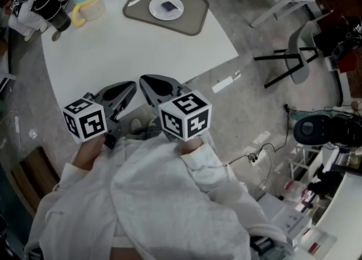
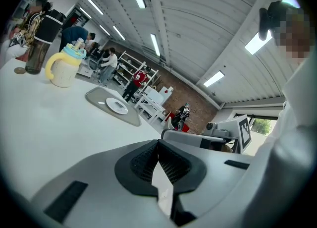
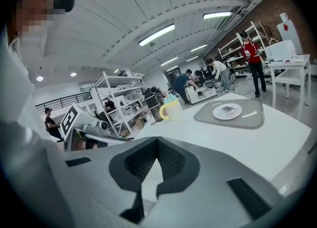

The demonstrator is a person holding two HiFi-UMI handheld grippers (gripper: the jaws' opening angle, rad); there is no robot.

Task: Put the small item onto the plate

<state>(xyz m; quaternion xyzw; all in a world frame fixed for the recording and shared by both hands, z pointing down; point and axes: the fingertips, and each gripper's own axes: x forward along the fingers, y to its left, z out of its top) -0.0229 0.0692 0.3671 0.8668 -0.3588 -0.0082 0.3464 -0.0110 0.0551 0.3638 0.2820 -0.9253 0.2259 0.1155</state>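
Left tongs (image 1: 131,86) and right tongs (image 1: 146,82) are both closed and empty, well apart from the plate (image 1: 156,10) across the desk (image 1: 113,50). A small dark item (image 1: 168,7) already lies on that plate. A needless reach toward it could knock the item off or shove the plate.

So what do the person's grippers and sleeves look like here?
The left gripper and right gripper are grey, wedge-shaped shells with black textured pads at the jaws. Each carries a white cube printed with black square markers. The sleeves are loose and white.
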